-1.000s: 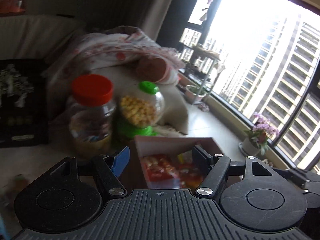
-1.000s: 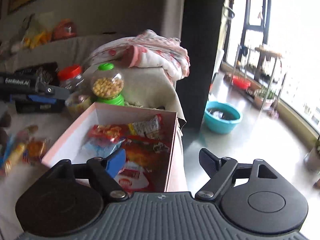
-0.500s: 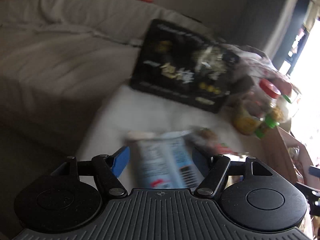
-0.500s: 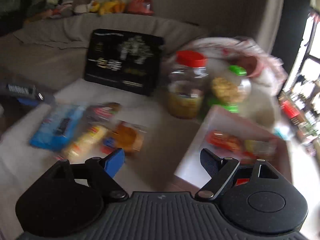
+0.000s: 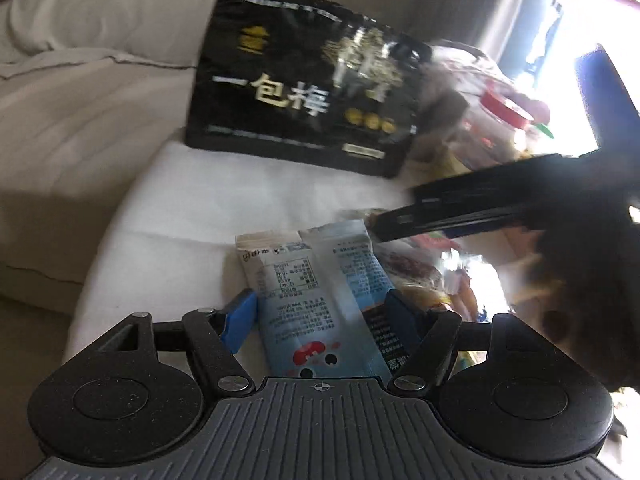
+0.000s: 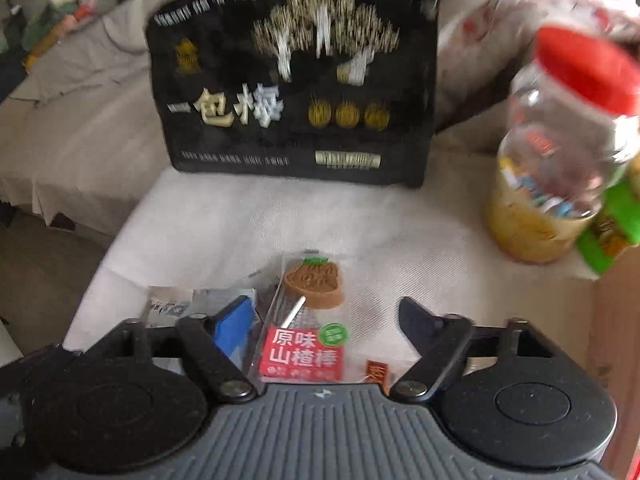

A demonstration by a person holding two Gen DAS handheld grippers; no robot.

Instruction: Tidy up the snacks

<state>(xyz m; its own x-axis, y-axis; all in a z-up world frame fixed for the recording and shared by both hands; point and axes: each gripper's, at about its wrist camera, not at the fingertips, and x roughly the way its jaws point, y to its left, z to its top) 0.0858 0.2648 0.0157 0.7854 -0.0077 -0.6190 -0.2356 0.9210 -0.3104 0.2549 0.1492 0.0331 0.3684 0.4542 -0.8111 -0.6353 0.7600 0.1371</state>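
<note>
A blue and white snack packet (image 5: 320, 300) lies on the white cloth between the fingers of my left gripper (image 5: 320, 316), which stands open around it. In the right wrist view a clear packet with a brown hawthorn lolly and a red label (image 6: 308, 320) lies between the fingers of my right gripper (image 6: 326, 320). Its jaws are closing, and the right finger is still apart from the packet. The blue packet's end (image 6: 172, 304) shows just left of it. A dark blurred bar (image 5: 480, 200) of the right gripper crosses the left wrist view.
A big black snack bag (image 6: 296, 80) stands at the back against the grey sofa (image 5: 80, 100). A clear jar with a red lid (image 6: 560, 140) and a green-based jar (image 6: 612, 224) stand to the right. The cardboard box wall (image 6: 616, 340) is at far right. More packets (image 5: 416, 276) lie beside the blue one.
Both grippers swung left from the box and jars to the loose packets on the cloth and came down over them. The right gripper's fingers have drawn closer together.
</note>
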